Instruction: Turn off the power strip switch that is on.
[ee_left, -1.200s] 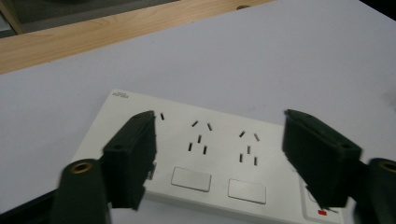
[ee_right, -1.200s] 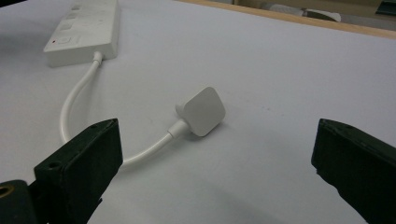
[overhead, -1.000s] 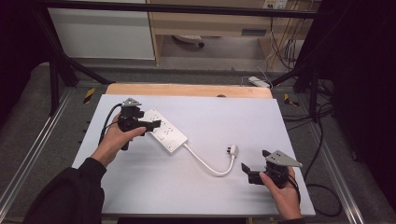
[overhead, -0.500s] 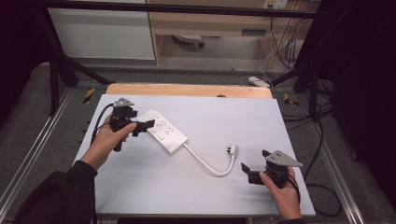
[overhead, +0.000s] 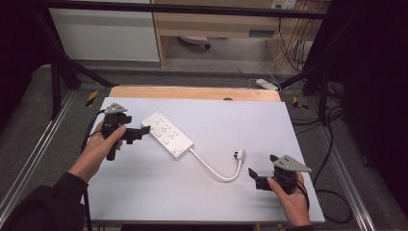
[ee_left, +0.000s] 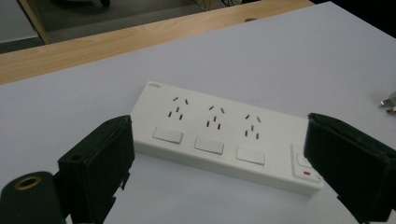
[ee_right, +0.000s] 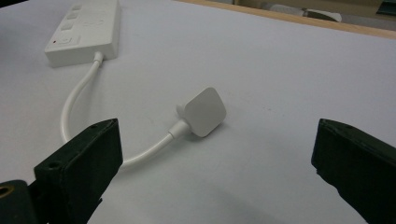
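Left gripper (overhead: 136, 133) held in the person's left hand (overhead: 98, 144) at the left side of the white table (overhead: 144, 192); jaws wide apart, nothing between them; white power strip (ee_left: 224, 135) lies flat just ahead of the jaws, long side across the gap, not touching either jaw; three sockets with a rocker under each face up, switch with red mark (ee_left: 306, 173) sits close by the right-hand jaw in the left gripper view; right gripper (overhead: 257, 179) in the right hand (overhead: 291, 202) near the table's front right corner; jaws also spread wide, empty; white plug (ee_right: 203, 112) lies on the table ahead of them, roughly mid-gap, well clear of both; its cord (ee_right: 74, 107) loops past the left-hand jaw in the right gripper view and runs up to the strip's end; wooden edge (overhead: 192, 93) along the far side.
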`<control>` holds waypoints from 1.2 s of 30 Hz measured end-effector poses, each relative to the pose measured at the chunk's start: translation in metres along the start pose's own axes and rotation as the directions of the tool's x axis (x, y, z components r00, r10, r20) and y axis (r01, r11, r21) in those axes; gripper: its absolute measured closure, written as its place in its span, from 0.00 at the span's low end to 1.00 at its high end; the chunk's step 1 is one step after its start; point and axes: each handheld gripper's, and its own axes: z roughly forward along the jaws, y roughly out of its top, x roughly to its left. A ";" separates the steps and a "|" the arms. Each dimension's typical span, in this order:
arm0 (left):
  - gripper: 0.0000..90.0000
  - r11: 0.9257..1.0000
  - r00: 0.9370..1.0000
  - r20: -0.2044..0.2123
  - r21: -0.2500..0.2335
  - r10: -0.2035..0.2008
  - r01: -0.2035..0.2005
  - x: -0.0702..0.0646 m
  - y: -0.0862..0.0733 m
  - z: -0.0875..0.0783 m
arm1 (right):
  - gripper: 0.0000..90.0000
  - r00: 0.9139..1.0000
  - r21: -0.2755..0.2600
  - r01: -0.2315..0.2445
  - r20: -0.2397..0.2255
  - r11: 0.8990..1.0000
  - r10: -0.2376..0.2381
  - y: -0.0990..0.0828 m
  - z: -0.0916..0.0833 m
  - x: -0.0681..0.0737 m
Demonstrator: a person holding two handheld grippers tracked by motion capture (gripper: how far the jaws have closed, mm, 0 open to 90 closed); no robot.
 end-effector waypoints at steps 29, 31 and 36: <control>0.10 1.000 1.000 0.022 -0.013 0.021 -0.021 -0.014 -0.036 -0.049 | 0.03 1.000 0.000 -0.002 -0.009 1.000 0.002 0.000 0.001 0.001; 0.09 1.000 1.000 0.019 -0.017 0.022 -0.021 -0.016 -0.038 -0.053 | 0.03 1.000 0.002 0.000 -0.009 1.000 0.000 0.000 0.001 0.001; 0.09 0.999 1.000 0.017 -0.025 0.024 -0.023 -0.020 -0.045 -0.062 | 0.03 1.000 -0.002 -0.003 -0.008 1.000 0.003 0.000 0.001 0.002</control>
